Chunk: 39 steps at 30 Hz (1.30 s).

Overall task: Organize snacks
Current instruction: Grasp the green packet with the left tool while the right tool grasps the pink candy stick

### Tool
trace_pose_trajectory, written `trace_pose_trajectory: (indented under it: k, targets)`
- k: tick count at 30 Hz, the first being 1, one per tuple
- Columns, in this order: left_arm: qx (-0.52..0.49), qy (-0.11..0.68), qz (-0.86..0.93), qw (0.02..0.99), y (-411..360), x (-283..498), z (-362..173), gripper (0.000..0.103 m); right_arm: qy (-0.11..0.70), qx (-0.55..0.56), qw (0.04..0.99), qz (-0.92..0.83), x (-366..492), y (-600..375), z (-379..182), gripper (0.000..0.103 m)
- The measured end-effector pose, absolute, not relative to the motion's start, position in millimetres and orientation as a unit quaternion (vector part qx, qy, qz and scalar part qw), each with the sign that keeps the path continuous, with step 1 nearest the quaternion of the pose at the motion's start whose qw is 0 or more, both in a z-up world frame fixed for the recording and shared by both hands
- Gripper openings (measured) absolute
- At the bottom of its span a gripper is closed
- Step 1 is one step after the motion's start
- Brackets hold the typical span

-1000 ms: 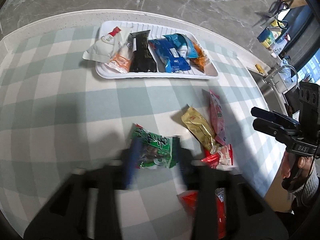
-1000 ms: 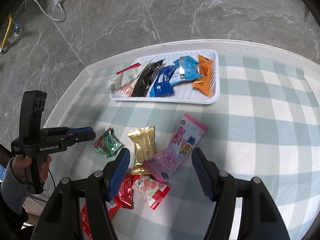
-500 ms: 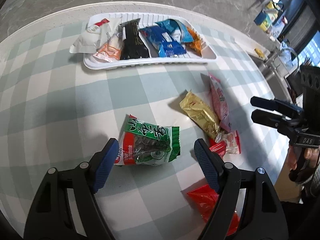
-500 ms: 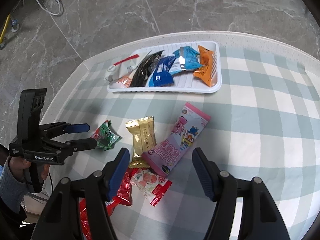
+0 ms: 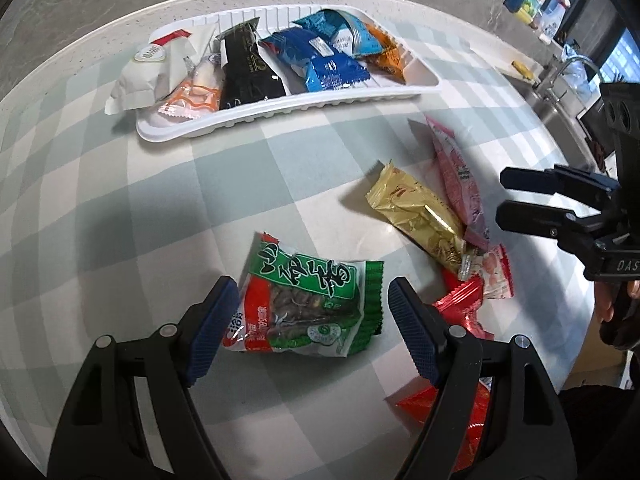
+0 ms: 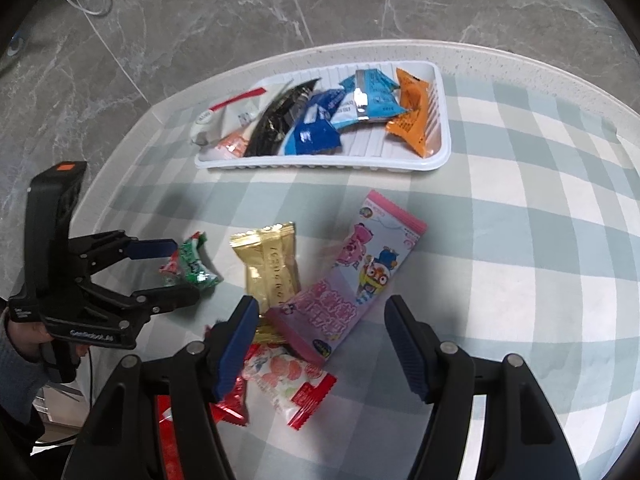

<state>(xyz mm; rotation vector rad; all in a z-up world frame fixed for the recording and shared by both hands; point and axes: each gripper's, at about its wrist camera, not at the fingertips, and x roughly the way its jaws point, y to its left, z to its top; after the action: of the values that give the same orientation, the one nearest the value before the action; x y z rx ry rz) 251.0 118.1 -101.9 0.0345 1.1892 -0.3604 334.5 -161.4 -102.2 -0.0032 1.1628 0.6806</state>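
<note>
Six wrapped snacks already lie in the ribbed white plastic tray (image 5: 280, 114); roughly six remain loose on the checked tablecloth (image 5: 120, 208). Left gripper (image 5: 312, 312) is spread wide astride the green-and-red seed packet (image 5: 308, 300), not clamped. Right gripper (image 6: 320, 344) hovers agape, empty, above the pink cartoon packet (image 6: 352, 280).
</note>
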Motion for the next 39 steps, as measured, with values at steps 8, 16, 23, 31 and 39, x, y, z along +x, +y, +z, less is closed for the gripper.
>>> trace_pose_trajectory:
  k: [8, 16, 23, 31, 39]
  targets:
    - [0.043, 0.555, -0.170, 0.813, 108.7, 251.9, -111.2, 0.077, 0.562, -0.001, 0.772, 0.297, 348.7, -153.2, -117.7, 0.068]
    - [0.070, 0.549, -0.175, 0.814, 94.8, 253.5, -117.3, 0.089, 0.578, 0.013, 0.766, 0.281, 364.9, -149.1, -127.4, 0.068]
    - [0.101, 0.537, -0.162, 0.821, 82.9, 253.1, -125.2, 0.098, 0.577, -0.022, 0.768, 0.279, 367.1, -141.1, -127.0, 0.062]
    - [0.104, 0.542, -0.164, 0.818, 78.6, 260.0, -126.4, 0.100, 0.562, -0.063, 0.780, 0.269, 361.9, -141.1, -126.7, 0.044]
    - [0.100, 0.539, -0.168, 0.820, 83.6, 254.7, -124.6, 0.097, 0.552, -0.074, 0.784, 0.275, 362.2, -143.2, -127.9, 0.031]
